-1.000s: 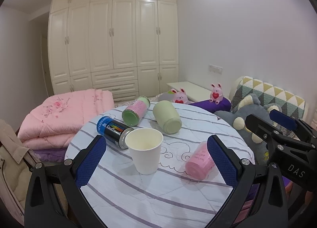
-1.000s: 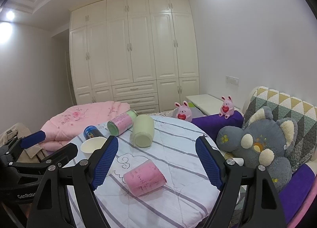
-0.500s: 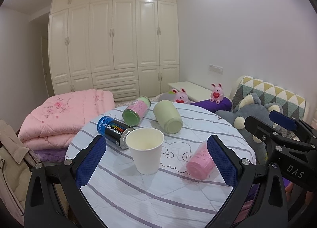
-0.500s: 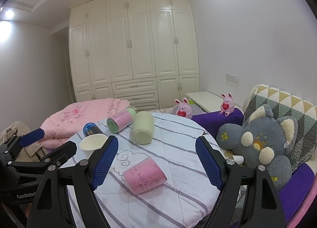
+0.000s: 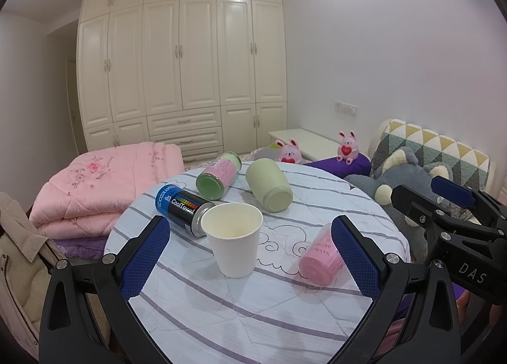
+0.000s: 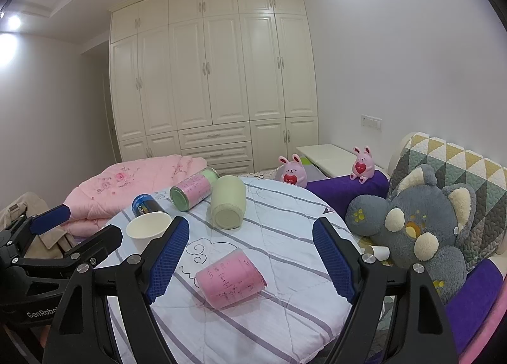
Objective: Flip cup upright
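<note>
A white paper cup (image 5: pixel 234 239) stands upright on the round striped table (image 5: pixel 221 307); it also shows in the right wrist view (image 6: pixel 148 231). A pink cup (image 6: pixel 229 277) lies on its side near the table's right part, also in the left wrist view (image 5: pixel 321 261). My left gripper (image 5: pixel 250 258) is open and empty, a little short of the white cup. My right gripper (image 6: pixel 250 259) is open and empty, above and just behind the pink cup.
A pale green cup (image 5: pixel 269 188), a pink-and-green can (image 5: pixel 218 175) and a dark blue can (image 5: pixel 182 208) lie on their sides at the table's far part. A pink quilt (image 5: pixel 104 180) lies left, a grey plush toy (image 6: pixel 418 227) right, wardrobes behind.
Both grippers have drifted slightly; the view has shifted a little. No object on the table has moved, and both grippers stay open.
</note>
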Tool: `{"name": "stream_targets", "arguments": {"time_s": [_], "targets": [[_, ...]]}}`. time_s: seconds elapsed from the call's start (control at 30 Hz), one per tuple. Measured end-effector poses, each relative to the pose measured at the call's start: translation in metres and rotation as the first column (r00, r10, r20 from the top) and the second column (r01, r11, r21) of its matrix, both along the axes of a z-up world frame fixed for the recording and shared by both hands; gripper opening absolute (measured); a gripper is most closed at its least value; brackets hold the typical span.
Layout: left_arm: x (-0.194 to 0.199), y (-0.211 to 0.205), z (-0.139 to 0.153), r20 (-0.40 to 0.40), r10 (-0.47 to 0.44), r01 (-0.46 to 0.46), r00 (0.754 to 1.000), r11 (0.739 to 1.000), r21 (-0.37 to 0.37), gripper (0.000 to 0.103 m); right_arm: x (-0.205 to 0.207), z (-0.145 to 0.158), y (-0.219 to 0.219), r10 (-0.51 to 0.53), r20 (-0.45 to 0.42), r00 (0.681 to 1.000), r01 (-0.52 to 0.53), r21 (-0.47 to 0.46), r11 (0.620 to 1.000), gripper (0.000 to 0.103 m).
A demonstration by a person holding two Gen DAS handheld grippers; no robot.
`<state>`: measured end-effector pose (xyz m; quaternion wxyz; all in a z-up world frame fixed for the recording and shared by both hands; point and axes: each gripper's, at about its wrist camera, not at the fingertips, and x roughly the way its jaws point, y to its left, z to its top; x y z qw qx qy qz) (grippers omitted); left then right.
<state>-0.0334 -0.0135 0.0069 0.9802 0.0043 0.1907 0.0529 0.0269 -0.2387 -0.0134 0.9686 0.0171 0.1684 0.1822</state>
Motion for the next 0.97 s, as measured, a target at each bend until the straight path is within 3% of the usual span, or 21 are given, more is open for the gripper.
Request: {"name": "stream_targets", "arguments": {"time_s": [0.97], "targets": [[0.0024,0.0024,-0.004,-0.017,-0.01,0.01,1.0,1.0,-0.01,0.103,0.0023,-0.0035,-0.0007,-0.008,-0.03,1.0,0.008,0.0,1.0,0.082]]}}
